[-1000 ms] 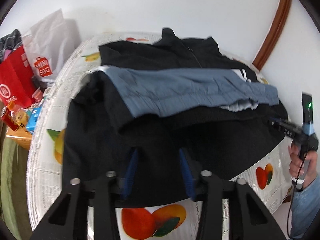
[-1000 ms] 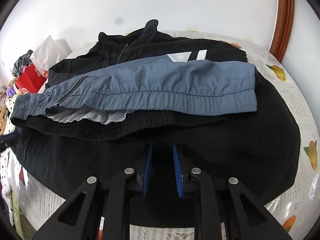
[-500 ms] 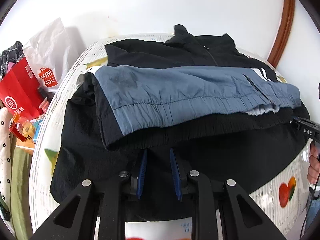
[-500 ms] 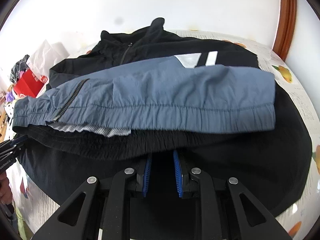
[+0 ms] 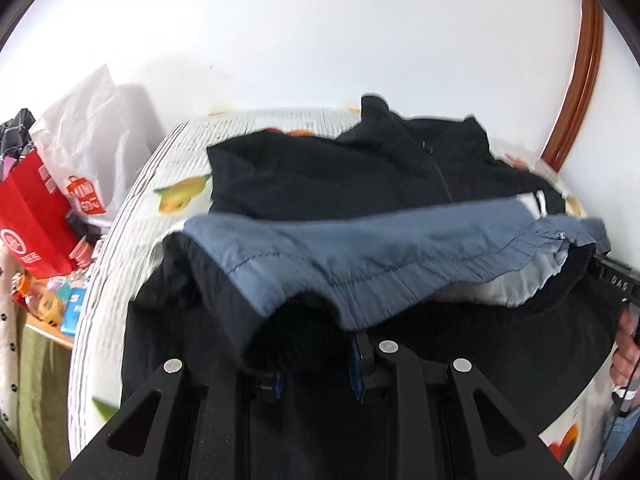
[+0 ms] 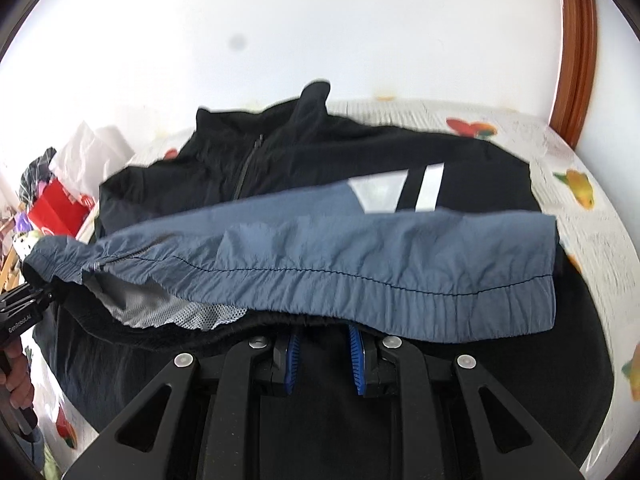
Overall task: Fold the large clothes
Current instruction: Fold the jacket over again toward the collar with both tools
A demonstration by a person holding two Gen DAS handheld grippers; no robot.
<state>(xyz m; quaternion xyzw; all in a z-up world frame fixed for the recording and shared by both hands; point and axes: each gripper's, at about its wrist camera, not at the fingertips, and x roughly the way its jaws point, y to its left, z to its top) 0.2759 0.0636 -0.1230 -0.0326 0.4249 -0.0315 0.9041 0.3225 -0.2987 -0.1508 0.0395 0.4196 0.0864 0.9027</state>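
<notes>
I'm getting bright, even daylight washing the white wall (image 5: 320,40) nearly blank, while the fisheye is bending both views into dark corners and motion blur is smearing the jacket (image 6: 360,148) and the fruit-print cloth (image 5: 132,216).

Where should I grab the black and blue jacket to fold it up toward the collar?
Grip the jacket by its black bottom hem, from the near side: that edge runs straight below the blue panel, opposite the collar.
</notes>
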